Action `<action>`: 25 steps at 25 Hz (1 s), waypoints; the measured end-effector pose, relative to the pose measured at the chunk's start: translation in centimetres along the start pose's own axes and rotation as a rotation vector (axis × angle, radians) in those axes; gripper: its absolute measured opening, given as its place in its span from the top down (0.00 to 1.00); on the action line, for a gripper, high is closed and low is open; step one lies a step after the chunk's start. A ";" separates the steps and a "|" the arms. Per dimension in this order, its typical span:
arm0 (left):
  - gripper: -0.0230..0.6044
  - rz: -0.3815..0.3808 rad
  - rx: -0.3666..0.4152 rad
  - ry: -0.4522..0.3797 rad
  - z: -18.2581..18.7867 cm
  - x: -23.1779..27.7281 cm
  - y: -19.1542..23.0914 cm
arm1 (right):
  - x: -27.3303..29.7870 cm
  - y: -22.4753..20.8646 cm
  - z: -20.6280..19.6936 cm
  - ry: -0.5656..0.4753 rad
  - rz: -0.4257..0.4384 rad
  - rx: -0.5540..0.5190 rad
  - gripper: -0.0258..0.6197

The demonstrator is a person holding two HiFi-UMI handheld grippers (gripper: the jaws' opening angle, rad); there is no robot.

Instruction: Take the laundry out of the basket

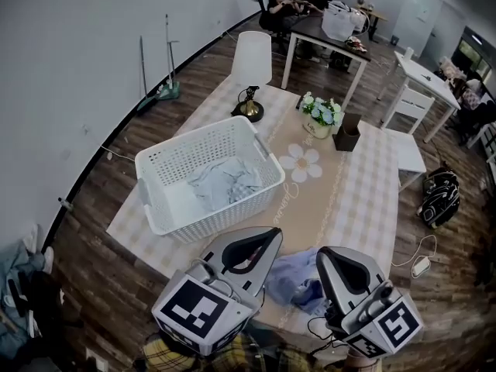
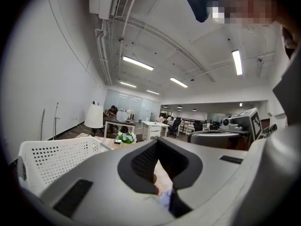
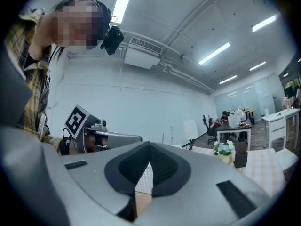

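The left claw [image 2: 157,143] has its jaws pressed together with nothing between them. The right claw [image 3: 149,146] is likewise closed and empty. Both hang over the near edge of the desk [image 1: 364,192], and a crumpled blue garment [image 1: 298,281] lies on the cloth between them. Just beyond the left claw stands the white basket [image 1: 201,211] with pale laundry [image 1: 226,183] heaped inside. Farther back are a lamp [image 1: 252,60], a flower pot [image 1: 320,117] and a brown box [image 1: 346,134]. Cursive lettering beside the daisy print [image 1: 302,163] is too small to read.
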State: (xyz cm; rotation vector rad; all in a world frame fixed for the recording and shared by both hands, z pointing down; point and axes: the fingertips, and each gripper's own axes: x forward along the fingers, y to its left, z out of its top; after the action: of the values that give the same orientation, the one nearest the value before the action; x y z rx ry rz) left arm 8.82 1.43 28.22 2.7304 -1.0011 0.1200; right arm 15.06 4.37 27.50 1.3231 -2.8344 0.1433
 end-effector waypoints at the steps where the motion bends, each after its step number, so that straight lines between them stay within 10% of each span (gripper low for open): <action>1: 0.91 0.009 0.000 0.000 0.1 -0.1 0.7 | 0.5 0.0 0.0 0.003 0.002 0.000 0.96; 25: 0.91 -0.166 0.154 0.173 1.9 1.1 24.8 | 25.3 1.1 0.4 0.118 -0.172 -0.084 0.96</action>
State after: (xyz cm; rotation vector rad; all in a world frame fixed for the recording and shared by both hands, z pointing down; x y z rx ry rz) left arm -6.33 -18.08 31.16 2.8676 -0.7444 0.4125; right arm -2.03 -14.34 28.24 1.4796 -2.5866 0.0956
